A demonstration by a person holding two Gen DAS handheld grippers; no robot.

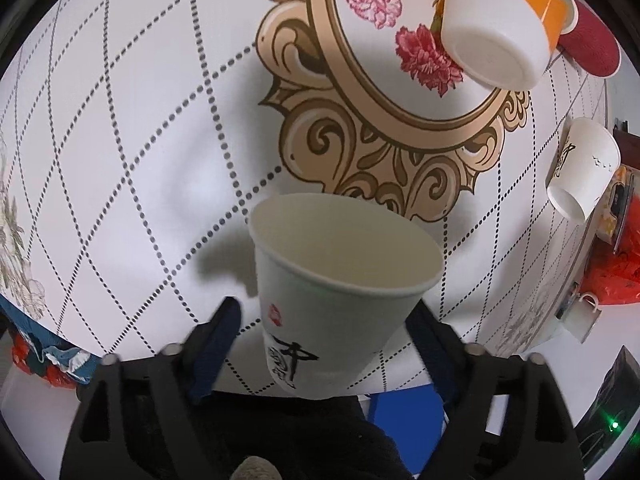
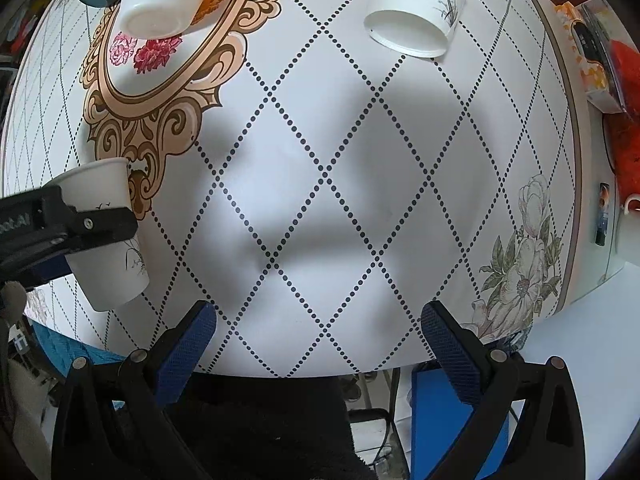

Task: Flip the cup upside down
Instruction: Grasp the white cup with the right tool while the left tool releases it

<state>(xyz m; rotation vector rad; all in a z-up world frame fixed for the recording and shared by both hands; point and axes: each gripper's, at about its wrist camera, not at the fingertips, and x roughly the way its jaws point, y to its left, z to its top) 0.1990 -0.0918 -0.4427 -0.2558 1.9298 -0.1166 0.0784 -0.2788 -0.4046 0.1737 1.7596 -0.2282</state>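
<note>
- Left gripper (image 1: 324, 340): closed around a white paper cup (image 1: 340, 280), mouth up, held above the tabletop (image 1: 120, 160).
- Right gripper (image 2: 318, 332): spread wide, nothing held; the cup (image 2: 108, 240) is seen far to its left.
- Ahead: two other cups lying tipped.

We record a round table (image 2: 360, 208) with a dotted diamond pattern, a gold scrolled frame (image 1: 360, 92) and printed carnations (image 1: 424, 56). An orange-and-white cup (image 1: 504, 28) stands upside down on the frame. A white paper cup (image 2: 420, 12) with an ink plant drawing also stands inverted. A dark red cylinder (image 1: 592, 48) lies beside the orange cup.
</note>
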